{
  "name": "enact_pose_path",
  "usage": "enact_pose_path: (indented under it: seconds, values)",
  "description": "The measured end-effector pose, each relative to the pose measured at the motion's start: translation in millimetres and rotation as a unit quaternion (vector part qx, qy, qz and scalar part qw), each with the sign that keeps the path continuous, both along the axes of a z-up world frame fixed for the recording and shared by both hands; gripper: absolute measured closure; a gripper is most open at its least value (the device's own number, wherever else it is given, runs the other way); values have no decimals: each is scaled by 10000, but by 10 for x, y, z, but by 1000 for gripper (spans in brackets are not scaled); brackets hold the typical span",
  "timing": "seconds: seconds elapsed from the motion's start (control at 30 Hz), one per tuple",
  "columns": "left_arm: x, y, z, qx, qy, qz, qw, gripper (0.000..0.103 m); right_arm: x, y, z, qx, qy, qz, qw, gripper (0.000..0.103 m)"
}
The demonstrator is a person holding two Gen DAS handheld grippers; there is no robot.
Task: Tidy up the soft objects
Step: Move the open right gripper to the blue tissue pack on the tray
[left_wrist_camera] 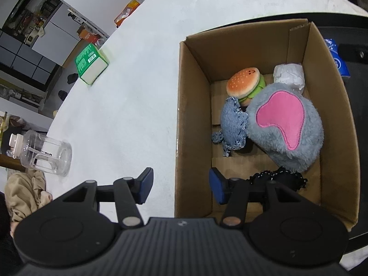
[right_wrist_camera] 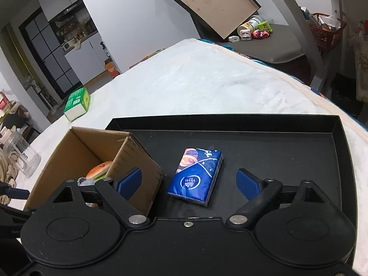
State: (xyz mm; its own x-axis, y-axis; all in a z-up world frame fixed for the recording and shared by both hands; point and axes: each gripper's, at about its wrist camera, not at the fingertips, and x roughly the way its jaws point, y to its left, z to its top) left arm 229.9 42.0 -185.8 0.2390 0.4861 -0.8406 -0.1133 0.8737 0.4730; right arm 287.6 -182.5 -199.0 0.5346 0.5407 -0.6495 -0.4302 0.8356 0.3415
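Observation:
An open cardboard box [left_wrist_camera: 193, 119] holds a burger plush [left_wrist_camera: 243, 84], a denim toy [left_wrist_camera: 233, 124], a grey plush with a pink patch [left_wrist_camera: 285, 124], a white wrapped bundle [left_wrist_camera: 289, 74] and a black lacy item [left_wrist_camera: 280, 177]. My left gripper [left_wrist_camera: 180, 187] is open and empty, straddling the box's near left wall. A blue tissue pack [right_wrist_camera: 195, 176] lies on the black tray [right_wrist_camera: 299, 142], right of the box [right_wrist_camera: 138, 161]. My right gripper [right_wrist_camera: 188, 184] is open, hovering just short of the pack with its fingers to either side.
A green box [left_wrist_camera: 90, 63] [right_wrist_camera: 77, 103] and a clear lidded jar [left_wrist_camera: 43, 153] [right_wrist_camera: 23, 158] sit on the white table. Beige cloth [left_wrist_camera: 25, 193] lies at the left table edge. An orange packet [left_wrist_camera: 128, 9] lies far back.

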Motion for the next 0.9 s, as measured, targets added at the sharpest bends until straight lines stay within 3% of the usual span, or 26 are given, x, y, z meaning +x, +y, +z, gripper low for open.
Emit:
enact_pose_path:
  seconds: [0.4,0.8,0.9]
  values:
    - [122,-57,-94,198,208,109,9995,51,124,77,-168,84,102,175,9998,18]
    - [157,-113,-125,382,315,117,9987,51,118,179,-337,-250,13,126,9996,27]
    - [155,-126,-115,388,298,113,9987,51,98,239,-380,-454,30,166,9988,34]
